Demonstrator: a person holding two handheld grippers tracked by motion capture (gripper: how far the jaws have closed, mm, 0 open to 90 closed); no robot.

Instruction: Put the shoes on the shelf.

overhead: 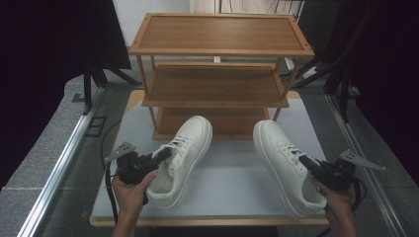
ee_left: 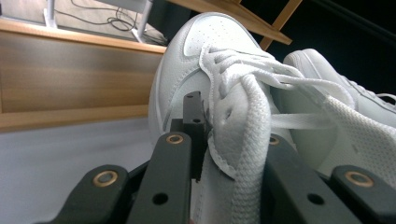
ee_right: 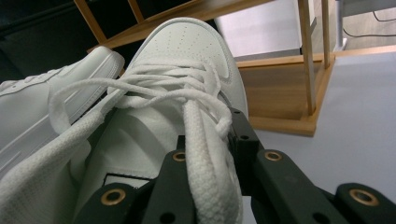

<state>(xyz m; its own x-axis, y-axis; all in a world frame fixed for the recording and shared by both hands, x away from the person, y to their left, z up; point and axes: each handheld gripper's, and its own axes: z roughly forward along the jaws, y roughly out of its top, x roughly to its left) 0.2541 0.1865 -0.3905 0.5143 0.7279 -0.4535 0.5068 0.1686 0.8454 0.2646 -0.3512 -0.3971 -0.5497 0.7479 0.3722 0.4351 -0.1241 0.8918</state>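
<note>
Both hands low at the near edge: left gripper (overhead: 165, 153) pinching the left sneaker (overhead: 184, 158) by its tongue, tilted on the grey table (overhead: 232, 173). Over to the right sneaker (overhead: 286, 165), right gripper (overhead: 305, 160) clamped on its collar. Wooden rack (overhead: 217, 74) stands behind.

No text, brand, number or sign can be read; the small black-edged tag inside the white leather sneaker (ee_right: 140, 144) is blank.
</note>
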